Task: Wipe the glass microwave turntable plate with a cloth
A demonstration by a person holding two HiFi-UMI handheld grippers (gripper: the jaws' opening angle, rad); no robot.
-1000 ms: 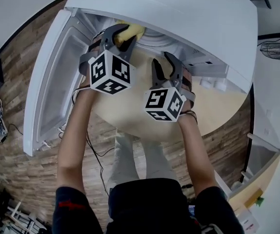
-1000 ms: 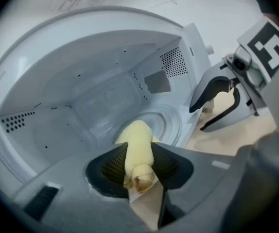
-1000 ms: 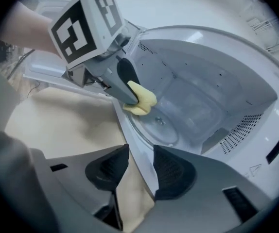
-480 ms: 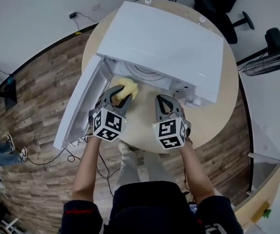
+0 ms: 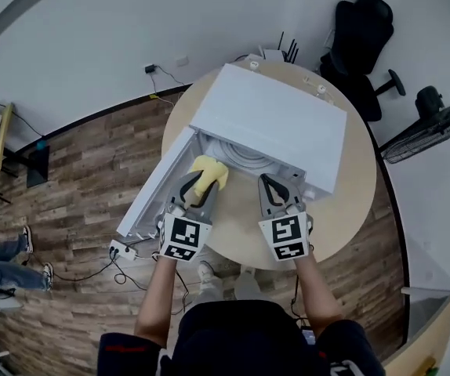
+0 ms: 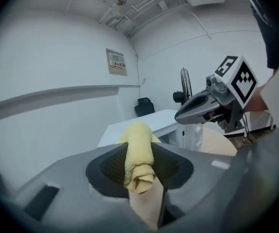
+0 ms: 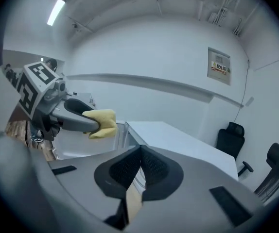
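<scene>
In the head view a white microwave stands on a round table with its door swung open to the left. The glass turntable plate shows inside the cavity. My left gripper hovers in front of the opening, shut on a rolled yellow cloth. The cloth sits pinched between the left gripper's pads. To its right my right gripper is level with it, jaws shut together with nothing between them. Both grippers are outside the cavity and apart from the plate.
The round wooden table leaves a bare strip in front of the microwave. A black office chair and a fan stand at the back right. A power strip with cables lies on the wood floor at left.
Both grippers have drawn back out of the microwave's mouth and risen, the cloth still in the left one. The right jaws have come together. The head view has pulled far back.
</scene>
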